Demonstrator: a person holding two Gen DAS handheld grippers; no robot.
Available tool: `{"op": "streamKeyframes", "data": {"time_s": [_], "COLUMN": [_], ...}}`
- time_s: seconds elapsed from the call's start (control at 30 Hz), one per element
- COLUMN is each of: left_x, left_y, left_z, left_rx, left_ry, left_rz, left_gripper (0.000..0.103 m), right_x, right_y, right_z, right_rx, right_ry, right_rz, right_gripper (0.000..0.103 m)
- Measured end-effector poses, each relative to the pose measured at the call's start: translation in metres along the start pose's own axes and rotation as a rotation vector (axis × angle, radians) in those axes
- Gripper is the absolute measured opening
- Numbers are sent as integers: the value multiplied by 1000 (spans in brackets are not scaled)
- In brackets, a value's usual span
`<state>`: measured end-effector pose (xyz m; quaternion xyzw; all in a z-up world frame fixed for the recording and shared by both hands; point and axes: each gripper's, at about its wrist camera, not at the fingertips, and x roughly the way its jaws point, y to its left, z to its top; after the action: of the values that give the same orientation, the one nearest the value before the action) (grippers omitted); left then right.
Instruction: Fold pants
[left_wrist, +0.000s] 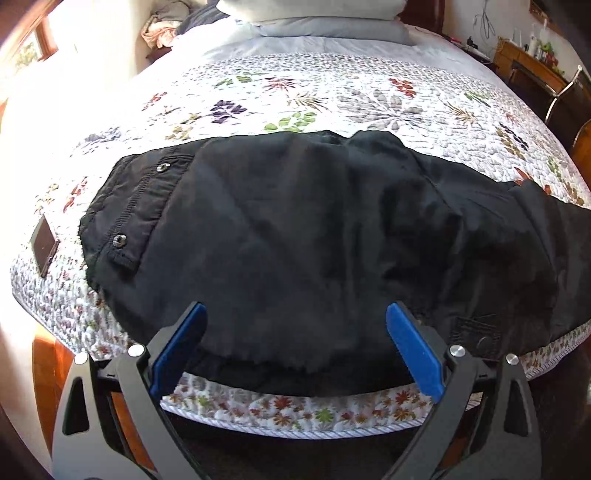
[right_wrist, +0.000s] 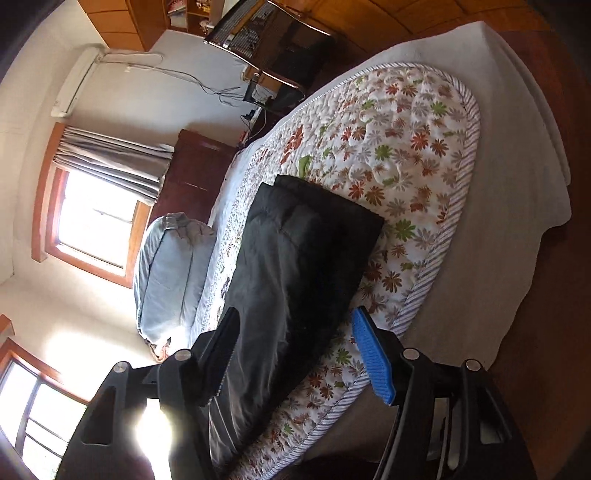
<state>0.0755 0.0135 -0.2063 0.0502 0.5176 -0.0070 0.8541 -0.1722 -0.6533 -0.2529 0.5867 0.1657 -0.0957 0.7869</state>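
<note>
The black pants (left_wrist: 314, 236) lie spread across the near part of a bed, on a white floral quilt (left_wrist: 314, 96). In the left wrist view the waistband end with its two metal snaps (left_wrist: 161, 168) sits to the left, and the legs run off to the right. A small dark device (left_wrist: 43, 245) rests on the quilt just left of the waistband, apart from the cloth.

The left gripper (left_wrist: 295, 341) hangs at the near edge of the bed with its jaws spread wide. Its blue pads (left_wrist: 413, 350) sit over the near hem of the pants, one to each side; nothing is pinched between them, and whether the tips touch the fabric cannot be told.

In the right wrist view, which is rolled sideways, the right gripper (right_wrist: 297, 354) is also wide apart. The legs of the pants (right_wrist: 295, 258) pass between its fingers (right_wrist: 371, 356) and stretch away toward the folded far end. The dark finger on the left overlaps the cloth's edge; actual contact cannot be told. Neither gripper grips anything.
</note>
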Motion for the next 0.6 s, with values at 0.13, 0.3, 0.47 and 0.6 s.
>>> {"op": "streamKeyframes", "data": {"time_s": [0.13,0.3,0.47,0.6], "left_x": [1,8,12,15], "left_y": [27,46,47,43], "left_z": [1,-1,-2,0], "left_rx": [-80,-171,-192,-163], "left_ry": [16,62,72,83], "left_rz": [33,27,15,21], "left_gripper": [98,98,98,98], "right_x": [24,50,66,69], "right_y": [-7,-2,29,45], "right_z": [-1,-5,-5,2], "right_rx": [33,26,-131,-184], "right_ry": [2,22,40,7], "right_rz": [-1,28,-13,18], "right_gripper": [66,66,64,44]}}
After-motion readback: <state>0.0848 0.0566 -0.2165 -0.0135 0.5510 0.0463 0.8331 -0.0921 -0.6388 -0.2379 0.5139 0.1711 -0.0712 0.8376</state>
